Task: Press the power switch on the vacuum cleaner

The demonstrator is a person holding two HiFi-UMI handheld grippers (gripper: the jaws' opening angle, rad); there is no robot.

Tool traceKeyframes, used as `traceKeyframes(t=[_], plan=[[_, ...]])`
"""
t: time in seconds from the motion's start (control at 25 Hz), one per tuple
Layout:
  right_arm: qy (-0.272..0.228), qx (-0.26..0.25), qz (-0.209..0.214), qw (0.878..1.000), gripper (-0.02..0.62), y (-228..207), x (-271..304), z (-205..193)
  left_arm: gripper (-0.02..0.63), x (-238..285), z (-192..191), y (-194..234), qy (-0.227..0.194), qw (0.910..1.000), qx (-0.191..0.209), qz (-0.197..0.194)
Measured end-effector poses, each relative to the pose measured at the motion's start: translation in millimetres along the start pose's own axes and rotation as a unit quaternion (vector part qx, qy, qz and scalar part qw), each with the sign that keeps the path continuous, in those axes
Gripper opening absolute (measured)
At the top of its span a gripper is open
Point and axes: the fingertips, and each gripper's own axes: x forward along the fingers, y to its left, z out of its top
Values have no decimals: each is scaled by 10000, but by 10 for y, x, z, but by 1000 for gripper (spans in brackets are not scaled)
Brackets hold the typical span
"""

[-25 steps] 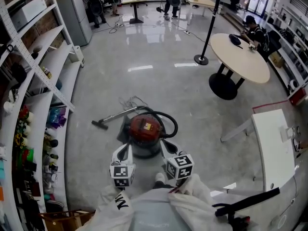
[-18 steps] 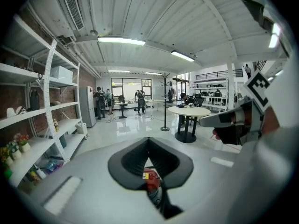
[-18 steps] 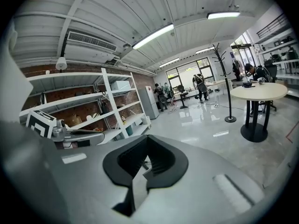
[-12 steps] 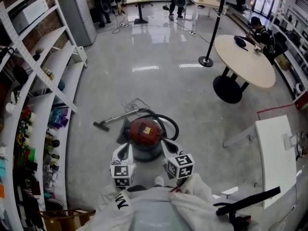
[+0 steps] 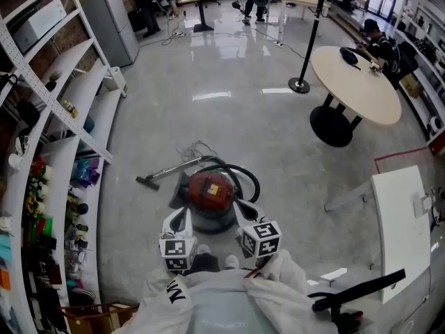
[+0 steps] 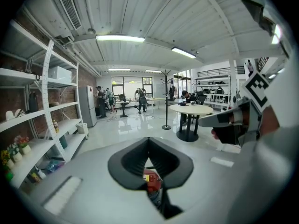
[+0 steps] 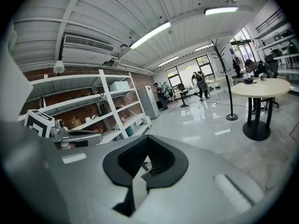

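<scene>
The red vacuum cleaner stands on the grey floor just ahead of me, with its black hose looped behind it and its wand lying to the left. My left gripper hangs over the cleaner's near left edge and my right gripper over its near right edge. Neither touches it. In the left gripper view the jaws meet at the tip of the left gripper, and the red body shows through the gap below. The right gripper is likewise shut, with nothing in it.
White shelving with small items runs along the left. A round table and a coat stand are at the back right, and a white table at the right. People stand far back. My shoes are just behind the cleaner.
The head view has shifted a little, and my shoes now show below the cleaner. The grippers and the vacuum cleaner keep the same places.
</scene>
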Motion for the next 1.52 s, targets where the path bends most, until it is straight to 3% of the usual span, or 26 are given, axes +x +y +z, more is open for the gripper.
traceKeyframes(t=[1.0, 1.52], plan=[[156, -14, -407, 9991, 0, 116, 797, 201, 0, 587, 68, 741, 43, 9991, -150, -395], [274, -40, -850, 9960, 0, 149, 1099, 248, 0, 778, -10, 1160, 64, 9975, -320, -625]])
